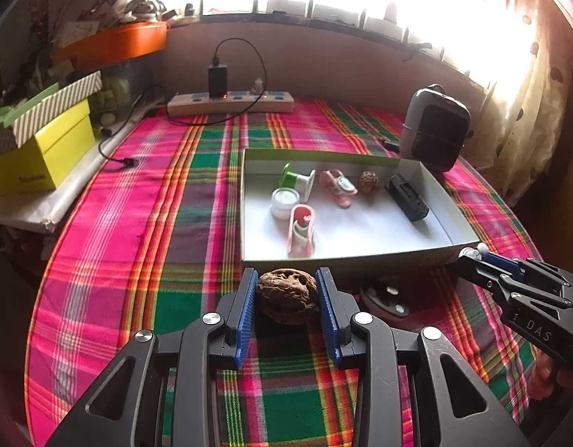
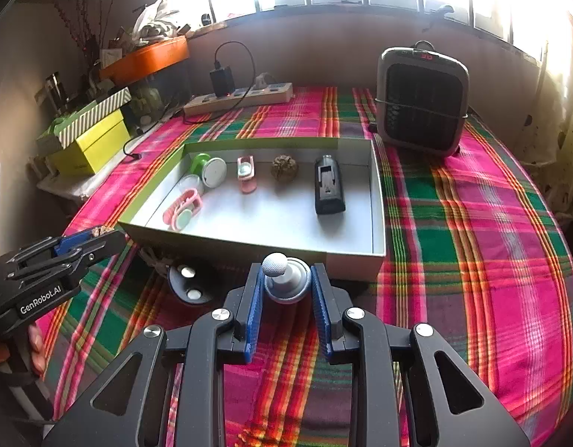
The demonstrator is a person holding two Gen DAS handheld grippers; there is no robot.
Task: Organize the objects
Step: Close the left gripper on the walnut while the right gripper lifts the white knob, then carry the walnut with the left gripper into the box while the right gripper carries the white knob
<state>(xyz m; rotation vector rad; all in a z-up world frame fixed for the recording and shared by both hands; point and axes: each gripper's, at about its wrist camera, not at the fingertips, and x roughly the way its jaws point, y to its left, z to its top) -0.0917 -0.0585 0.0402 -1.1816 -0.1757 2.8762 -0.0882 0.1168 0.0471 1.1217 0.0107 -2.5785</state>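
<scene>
Brown, wrinkled shell: a walnut (image 1: 288,300) sits clamped between the blue ribbed pads of the left gripper (image 1: 288,290), jaws about half open and pressing on both flanks. It is held just short of the near wall of the white cardboard tray (image 1: 346,259), not yet over it. Judged hard, light and rigid; the ridged surface should not slip against the ribbing, and the present hold across the widest part looks right. No crushing risk at this squeeze, I think.

Right gripper (image 2: 288,279): jaws nearly closed on a small grey knob with a white ball tip (image 2: 282,277), also just in front of the tray's near wall. Smooth and rounded, likely plastic, so it could squirt out; the hold on the wider base is the safer one.

Inside the tray: a second walnut (image 2: 284,167) and a black battery pack (image 2: 328,188) toward the far wall, pink clips (image 2: 182,208) at the left. A dark disc with two white studs (image 2: 191,283) lies on the plaid cloth (image 2: 472,223) outside the near wall.
</scene>
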